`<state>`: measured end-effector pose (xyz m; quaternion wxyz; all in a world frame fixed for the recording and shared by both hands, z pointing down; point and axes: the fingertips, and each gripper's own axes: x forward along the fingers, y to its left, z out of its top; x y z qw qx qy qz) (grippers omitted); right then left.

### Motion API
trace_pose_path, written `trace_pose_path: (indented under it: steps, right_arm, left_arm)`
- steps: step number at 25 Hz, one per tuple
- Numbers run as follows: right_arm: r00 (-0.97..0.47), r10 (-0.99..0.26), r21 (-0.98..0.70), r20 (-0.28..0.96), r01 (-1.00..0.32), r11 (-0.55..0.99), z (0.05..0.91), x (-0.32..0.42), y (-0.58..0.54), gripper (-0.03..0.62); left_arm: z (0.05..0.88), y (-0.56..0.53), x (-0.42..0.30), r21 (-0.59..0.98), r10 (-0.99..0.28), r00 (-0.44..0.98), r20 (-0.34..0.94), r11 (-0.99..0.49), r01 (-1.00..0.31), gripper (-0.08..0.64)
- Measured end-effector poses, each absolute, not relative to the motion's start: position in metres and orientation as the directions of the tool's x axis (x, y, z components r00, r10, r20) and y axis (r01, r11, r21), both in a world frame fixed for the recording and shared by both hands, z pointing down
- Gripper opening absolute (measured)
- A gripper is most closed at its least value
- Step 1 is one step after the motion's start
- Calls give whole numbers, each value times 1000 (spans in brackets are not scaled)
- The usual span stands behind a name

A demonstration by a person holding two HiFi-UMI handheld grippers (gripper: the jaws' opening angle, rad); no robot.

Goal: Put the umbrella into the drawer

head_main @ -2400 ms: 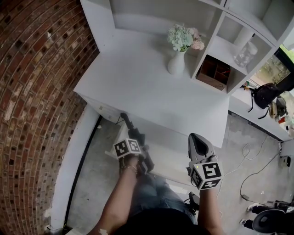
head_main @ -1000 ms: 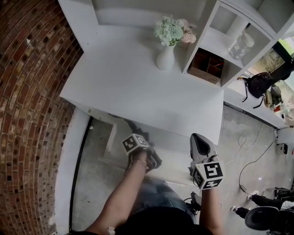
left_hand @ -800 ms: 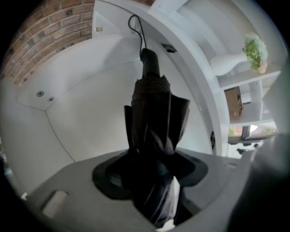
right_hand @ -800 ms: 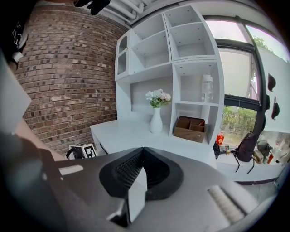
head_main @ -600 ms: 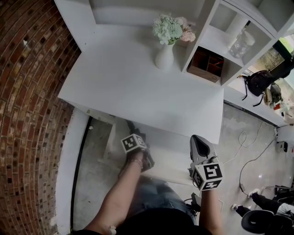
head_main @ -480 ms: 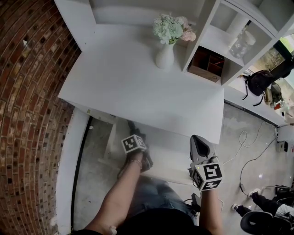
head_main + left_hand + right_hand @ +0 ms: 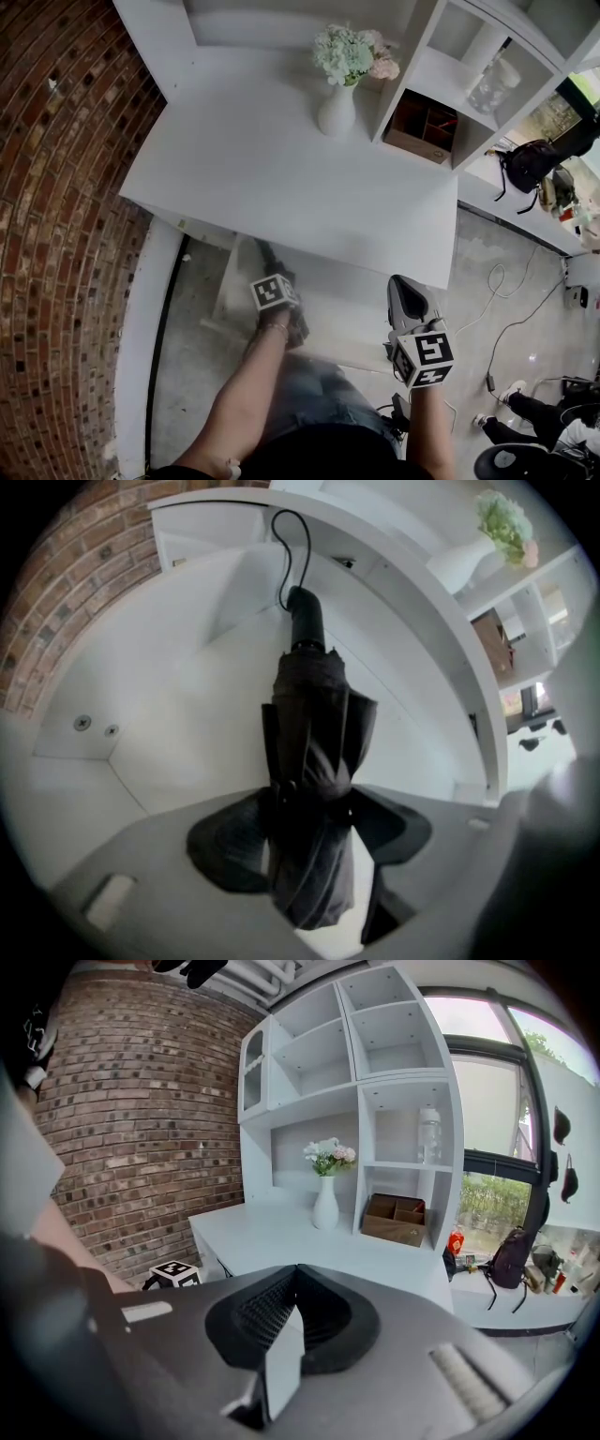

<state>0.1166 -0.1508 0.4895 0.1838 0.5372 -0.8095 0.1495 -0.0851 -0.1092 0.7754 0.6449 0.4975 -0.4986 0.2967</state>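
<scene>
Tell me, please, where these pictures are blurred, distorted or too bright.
Head view: the brick wall bows strongly, lens distortion, and the jeans are smeared. Left gripper view: dark corners; the umbrella is soft near the camera. Right gripper view: the window is washed out.

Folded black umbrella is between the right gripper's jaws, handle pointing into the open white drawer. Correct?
Not quite: wrong gripper. The folded black umbrella is between the jaws of the left gripper, which have just been opening, handle pointing into the open white drawer. The left gripper view shows it; the right gripper is shut on nothing.
</scene>
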Motion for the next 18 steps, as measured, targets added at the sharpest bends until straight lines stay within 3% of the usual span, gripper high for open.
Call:
trace_pose_path:
  steps: [5, 18]
  right_arm:
    - [-352, -826, -50, 441, -928, 369, 483, 121, -148, 0]
    - [-385, -844, -60, 373, -918, 393, 454, 116, -147, 0]
  left_arm:
    - [763, -111, -79, 342, -126, 318, 940, 305, -889, 302]
    - [718, -119, -85, 380, -232, 324, 917, 261, -887, 281]
